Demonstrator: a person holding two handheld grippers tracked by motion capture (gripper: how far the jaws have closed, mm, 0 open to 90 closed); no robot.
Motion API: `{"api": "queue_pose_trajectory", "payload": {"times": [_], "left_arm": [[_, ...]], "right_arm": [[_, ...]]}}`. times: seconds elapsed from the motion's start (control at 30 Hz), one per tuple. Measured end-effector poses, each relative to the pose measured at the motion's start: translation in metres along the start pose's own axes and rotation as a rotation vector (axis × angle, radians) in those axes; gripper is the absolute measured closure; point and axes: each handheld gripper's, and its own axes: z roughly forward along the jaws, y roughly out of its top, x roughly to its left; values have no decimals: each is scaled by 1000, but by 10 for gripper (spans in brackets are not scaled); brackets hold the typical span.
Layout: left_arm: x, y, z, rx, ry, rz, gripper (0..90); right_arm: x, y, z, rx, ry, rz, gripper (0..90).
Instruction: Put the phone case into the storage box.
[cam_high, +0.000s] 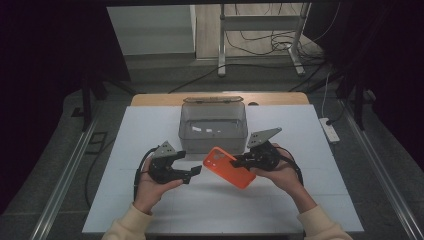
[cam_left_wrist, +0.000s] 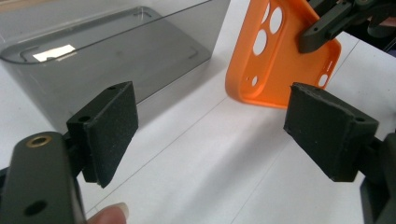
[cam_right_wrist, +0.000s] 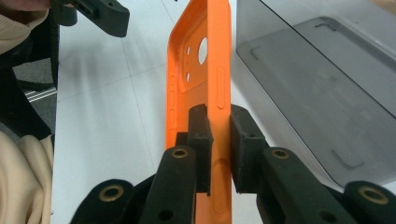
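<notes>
An orange phone case (cam_high: 229, 167) with camera holes hangs just above the white table top, tilted. My right gripper (cam_high: 240, 161) is shut on its edge; in the right gripper view the two pads (cam_right_wrist: 201, 123) clamp the case's side wall (cam_right_wrist: 219, 70). My left gripper (cam_high: 194, 172) stands open a short way left of the case, with nothing between its jaws. In the left gripper view the case (cam_left_wrist: 275, 60) stands ahead to the right, beyond the wide-apart pads (cam_left_wrist: 112, 130), with the right gripper's jaw on its upper edge.
A clear grey plastic box (cam_high: 213, 127), open at the top, stands on the white table top (cam_high: 150, 130) just behind the case. A wooden table edge (cam_high: 150, 98) runs behind it. Cables and a metal frame stand on the floor beyond.
</notes>
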Motion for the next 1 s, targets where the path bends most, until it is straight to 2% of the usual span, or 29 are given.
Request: {"api": "queue_pose_trajectory", "payload": {"times": [0.27, 0.7, 1.0], "left_arm": [[4, -10, -5, 10, 37, 3, 164], [11, -22, -7, 25, 66, -10, 158], [14, -31, -10, 32, 95, -2, 158]], "right_arm": [[0, 0, 0, 2, -7, -2, 803], [-1, -1, -2, 5, -17, -2, 803], [0, 0, -3, 5, -28, -5, 803]]}}
